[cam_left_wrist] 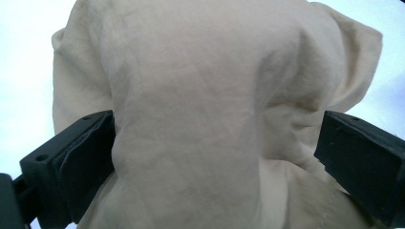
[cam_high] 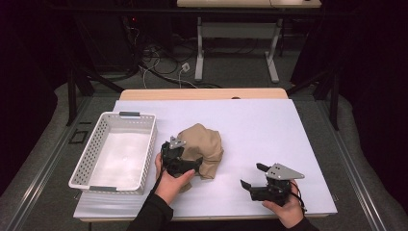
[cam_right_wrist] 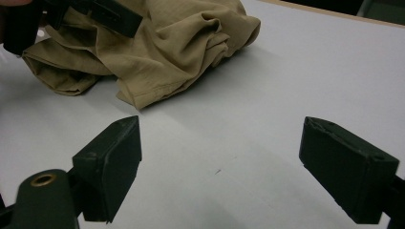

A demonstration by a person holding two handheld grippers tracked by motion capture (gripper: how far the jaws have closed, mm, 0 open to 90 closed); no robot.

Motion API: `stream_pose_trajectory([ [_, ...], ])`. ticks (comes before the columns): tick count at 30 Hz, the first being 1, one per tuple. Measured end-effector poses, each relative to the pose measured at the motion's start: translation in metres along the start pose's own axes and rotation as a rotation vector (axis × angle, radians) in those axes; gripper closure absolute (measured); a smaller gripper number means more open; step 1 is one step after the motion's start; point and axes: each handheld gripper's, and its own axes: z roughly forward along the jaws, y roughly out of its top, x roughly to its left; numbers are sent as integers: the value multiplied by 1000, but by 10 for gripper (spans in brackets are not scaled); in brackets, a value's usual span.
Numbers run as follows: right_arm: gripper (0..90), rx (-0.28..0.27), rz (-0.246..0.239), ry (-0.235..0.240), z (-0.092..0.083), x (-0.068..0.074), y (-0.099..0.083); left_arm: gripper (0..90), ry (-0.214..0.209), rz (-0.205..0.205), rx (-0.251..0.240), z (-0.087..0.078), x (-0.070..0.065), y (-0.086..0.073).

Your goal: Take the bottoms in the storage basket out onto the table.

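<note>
Two grippers: both hand-held, each seen from above and along its own jaws.
Left gripper [cam_high: 179, 161]: at centre of the high view, against the near-left side of the cloth. Jaws stand wide apart with a bulging fold between them; the left jaw looks to touch the fabric, the right stands just clear. Not clamped.
Right gripper [cam_high: 257, 180]: lower right of the high view, well apart from the cloth. Jaws wide open over bare surface, holding nothing.
Cloth [cam_high: 202, 147]: tan garment or fabric, crumpled into a rounded heap at centre of the white table cover [cam_high: 269, 130]; a hemmed edge trails toward the lower middle in the right gripper view [cam_right_wrist: 157, 90].
Basket [cam_high: 146, 149]: white perforated plastic, rectangular, grey handles, centre left, just beside the left gripper; nothing inside.
Material: thin woven fabric, matte, finely creased; table cover smooth and plain.
Handling, judged: light, soft and limp; will sag and unfold when lifted, not fragile, little slip against the jaw pads.
Hold point, judged: a thick gathered fold or the doubled hem, so several layers are pinched together.
</note>
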Motion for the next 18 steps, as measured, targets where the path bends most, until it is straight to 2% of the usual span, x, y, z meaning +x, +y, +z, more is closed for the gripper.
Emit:
stream_pose_trajectory([
  [18, 141, -6, -4, 1, -1, 1, 0, 6, -15, 27, -5, -15, -7, 13],
])
